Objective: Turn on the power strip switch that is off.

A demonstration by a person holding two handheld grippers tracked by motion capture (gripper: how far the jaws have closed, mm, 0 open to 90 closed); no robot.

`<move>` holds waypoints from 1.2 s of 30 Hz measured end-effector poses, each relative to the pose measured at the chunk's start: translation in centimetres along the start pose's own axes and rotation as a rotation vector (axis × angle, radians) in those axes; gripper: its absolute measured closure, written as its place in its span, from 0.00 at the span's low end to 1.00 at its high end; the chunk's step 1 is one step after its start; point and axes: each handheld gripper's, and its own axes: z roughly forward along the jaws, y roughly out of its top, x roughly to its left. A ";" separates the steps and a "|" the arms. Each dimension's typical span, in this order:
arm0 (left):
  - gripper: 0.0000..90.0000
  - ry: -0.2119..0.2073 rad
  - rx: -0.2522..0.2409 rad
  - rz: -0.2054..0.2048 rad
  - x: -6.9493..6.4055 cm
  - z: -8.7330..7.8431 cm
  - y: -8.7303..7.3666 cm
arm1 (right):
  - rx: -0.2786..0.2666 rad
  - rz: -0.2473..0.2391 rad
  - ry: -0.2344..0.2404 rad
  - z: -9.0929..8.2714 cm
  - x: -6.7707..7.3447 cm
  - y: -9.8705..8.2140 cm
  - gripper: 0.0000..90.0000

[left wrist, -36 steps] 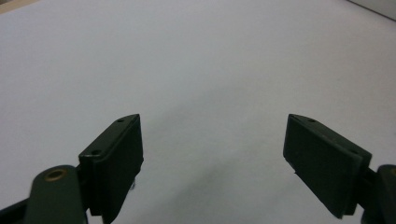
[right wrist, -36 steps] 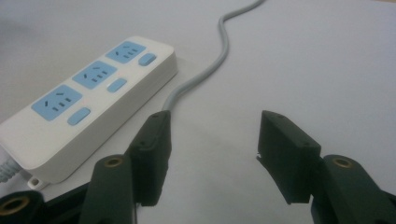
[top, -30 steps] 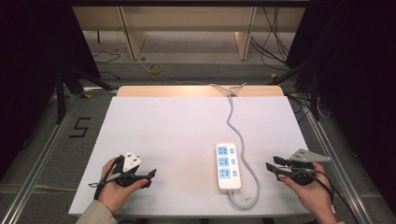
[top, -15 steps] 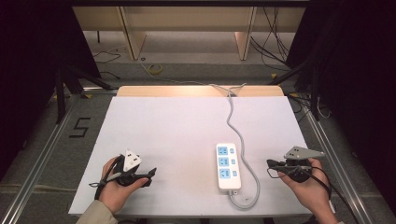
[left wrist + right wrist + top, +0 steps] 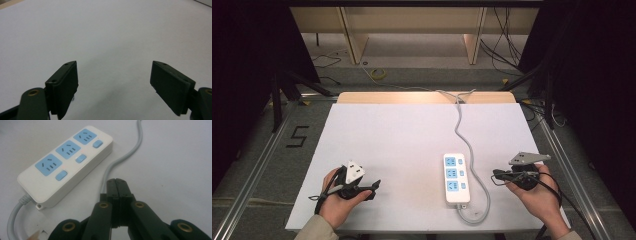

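Power strip point(image 5: 456, 178), white with three blue socket faces and three blue switches, is seen lying flat on the white table point(image 5: 412, 135), toward the near right, its grey cable point(image 5: 460, 127) running away to the far edge and looping beside it. No work on it is judged to be done yet: nothing is plugged in and it is touched by neither gripper. At the left, the left gripper point(image 5: 373, 187) is held low over bare table, well apart from the strip, its jaws spread wide with nothing between them. At the right, the right gripper point(image 5: 497, 173) is held near the strip's right side, its jaws pressed together and empty; any pressing or moving is judged still to come. No brand or label can be read on the strip; a dark "5" point(image 5: 297, 136) is marked on the floor to the table's left.
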 end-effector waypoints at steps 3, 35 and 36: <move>0.25 0.001 -0.001 -0.002 0.0 0.0 0.0 | 0.006 -0.001 0.001 0.0 0.0 0.2 1.00; 0.25 -0.007 -0.005 -0.006 -0.3 0.1 0.2 | 0.093 -0.008 0.018 1.0 0.9 3.4 1.00; 0.25 -0.006 -0.007 -0.005 -0.3 0.1 0.2 | 0.099 -0.012 0.021 1.1 0.9 3.7 1.00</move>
